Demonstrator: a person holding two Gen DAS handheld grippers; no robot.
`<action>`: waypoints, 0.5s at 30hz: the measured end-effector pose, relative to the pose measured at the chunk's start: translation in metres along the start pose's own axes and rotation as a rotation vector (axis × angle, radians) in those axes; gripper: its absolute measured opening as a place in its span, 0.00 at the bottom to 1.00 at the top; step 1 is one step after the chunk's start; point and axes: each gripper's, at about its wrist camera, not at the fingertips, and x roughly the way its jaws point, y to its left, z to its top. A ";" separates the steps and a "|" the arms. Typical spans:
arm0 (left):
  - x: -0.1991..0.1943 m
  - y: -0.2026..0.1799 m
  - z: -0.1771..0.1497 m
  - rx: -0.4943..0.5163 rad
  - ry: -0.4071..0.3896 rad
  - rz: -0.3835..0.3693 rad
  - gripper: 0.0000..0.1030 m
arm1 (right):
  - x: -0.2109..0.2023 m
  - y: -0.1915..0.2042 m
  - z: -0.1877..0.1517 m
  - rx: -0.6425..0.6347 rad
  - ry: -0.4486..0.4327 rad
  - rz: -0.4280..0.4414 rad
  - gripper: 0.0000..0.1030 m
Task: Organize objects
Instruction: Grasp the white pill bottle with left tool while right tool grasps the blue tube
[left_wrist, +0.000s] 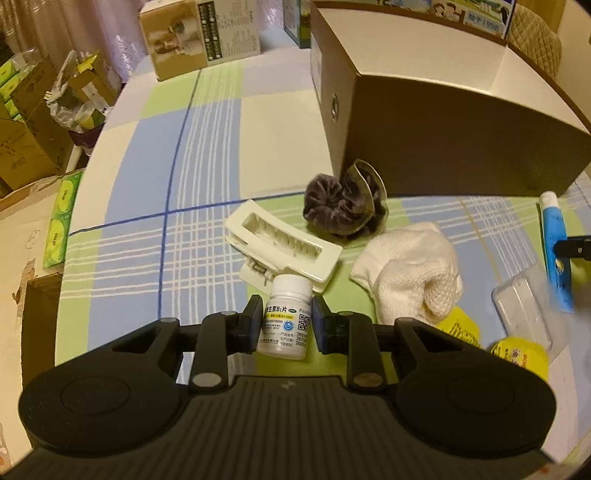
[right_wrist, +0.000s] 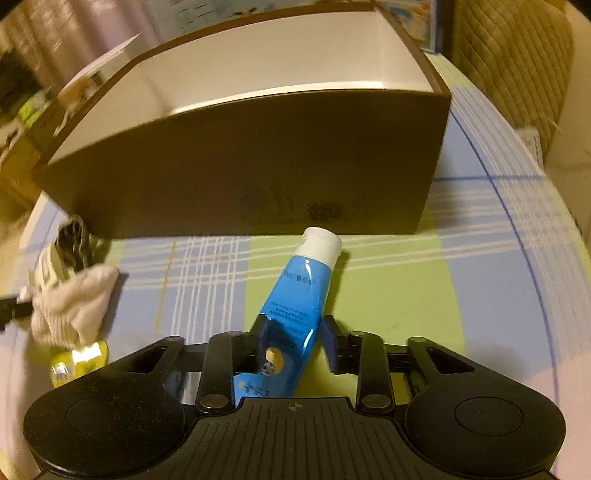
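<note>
My left gripper (left_wrist: 286, 312) has its jaws around a small white pill bottle (left_wrist: 284, 321); the pads sit close on both sides, and contact is unclear. Beyond it lie a cream hair claw clip (left_wrist: 284, 245), a dark velvet scrunchie (left_wrist: 340, 210) and a white knitted cloth (left_wrist: 410, 275). My right gripper (right_wrist: 293, 328) has its jaws around a blue tube with a white cap (right_wrist: 295, 299), lifted at a tilt over the tablecloth; the tube also shows in the left wrist view (left_wrist: 556, 254). A brown open box with a white inside (right_wrist: 255, 155) stands just behind.
Yellow packets (left_wrist: 517, 352) and a clear plastic case (left_wrist: 524, 314) lie at the right. A checked tablecloth (left_wrist: 184, 206) covers the round table. A printed carton (left_wrist: 199, 37) stands at the far edge. Cardboard boxes (left_wrist: 33, 129) and green tissue packs (left_wrist: 61, 221) sit off the left edge.
</note>
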 end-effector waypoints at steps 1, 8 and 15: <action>-0.001 0.001 0.001 -0.007 -0.003 0.004 0.23 | 0.001 0.003 0.000 0.001 -0.007 -0.003 0.42; -0.005 0.009 0.004 -0.053 -0.022 0.017 0.23 | 0.013 0.031 -0.009 -0.148 -0.058 -0.120 0.47; -0.001 0.015 0.004 -0.082 -0.015 0.021 0.23 | 0.018 0.033 -0.015 -0.206 -0.098 -0.137 0.44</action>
